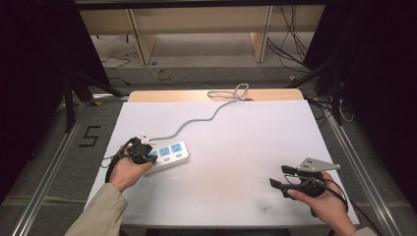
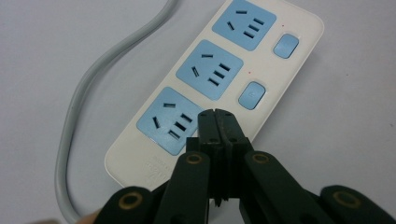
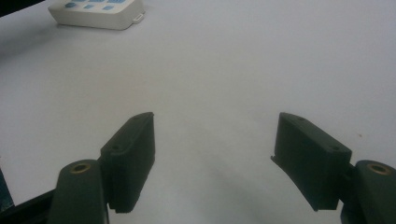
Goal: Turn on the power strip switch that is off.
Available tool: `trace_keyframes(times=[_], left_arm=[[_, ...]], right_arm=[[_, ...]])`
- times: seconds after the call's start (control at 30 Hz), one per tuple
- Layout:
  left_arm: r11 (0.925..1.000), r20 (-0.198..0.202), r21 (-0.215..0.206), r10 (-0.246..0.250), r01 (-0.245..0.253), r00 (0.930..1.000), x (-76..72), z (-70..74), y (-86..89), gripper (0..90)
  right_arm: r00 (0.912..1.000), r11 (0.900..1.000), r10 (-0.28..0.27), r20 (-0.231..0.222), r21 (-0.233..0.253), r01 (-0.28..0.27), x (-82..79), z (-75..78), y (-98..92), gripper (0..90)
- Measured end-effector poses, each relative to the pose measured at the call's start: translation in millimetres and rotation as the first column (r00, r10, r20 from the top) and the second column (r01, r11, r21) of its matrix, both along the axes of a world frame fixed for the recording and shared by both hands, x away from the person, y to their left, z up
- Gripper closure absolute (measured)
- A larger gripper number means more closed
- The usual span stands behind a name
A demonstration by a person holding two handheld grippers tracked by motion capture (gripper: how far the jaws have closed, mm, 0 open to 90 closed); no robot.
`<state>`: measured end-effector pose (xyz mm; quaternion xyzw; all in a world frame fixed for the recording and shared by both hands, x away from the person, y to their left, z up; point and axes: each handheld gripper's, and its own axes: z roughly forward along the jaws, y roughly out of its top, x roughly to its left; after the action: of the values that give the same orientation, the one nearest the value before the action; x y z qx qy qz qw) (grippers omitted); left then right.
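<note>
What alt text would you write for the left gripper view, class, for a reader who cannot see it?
The left hand-held gripper, jaws shut together, has its tips at the near end of a white power strip, where its third switch would sit. The strip has three blue sockets and two visible blue switches, and its grey cord curves away across the white table.

A white power strip point(image 1: 168, 155) lies flat on the left part of the white bench point(image 1: 246, 147), its long axis slanting up to the right. It has three blue socket faces in a row, each with a small blue switch beside it. Its grey cord point(image 1: 196, 123) snakes away toward the far edge
</note>
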<state>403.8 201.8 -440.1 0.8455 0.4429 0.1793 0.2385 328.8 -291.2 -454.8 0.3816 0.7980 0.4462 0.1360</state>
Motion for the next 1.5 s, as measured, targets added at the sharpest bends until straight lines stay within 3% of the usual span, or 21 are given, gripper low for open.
trace_keyframes(times=[1.5], left_arm=[[0.9979,-0.013,0.056,-0.031,0.032,0.9994,2.1,-4.2,-3.9,89.8]], right_arm=[[1.0000,1.000,0.001,0.000,0.002,-0.001,-0.4,0.1,0.3,29.5]])
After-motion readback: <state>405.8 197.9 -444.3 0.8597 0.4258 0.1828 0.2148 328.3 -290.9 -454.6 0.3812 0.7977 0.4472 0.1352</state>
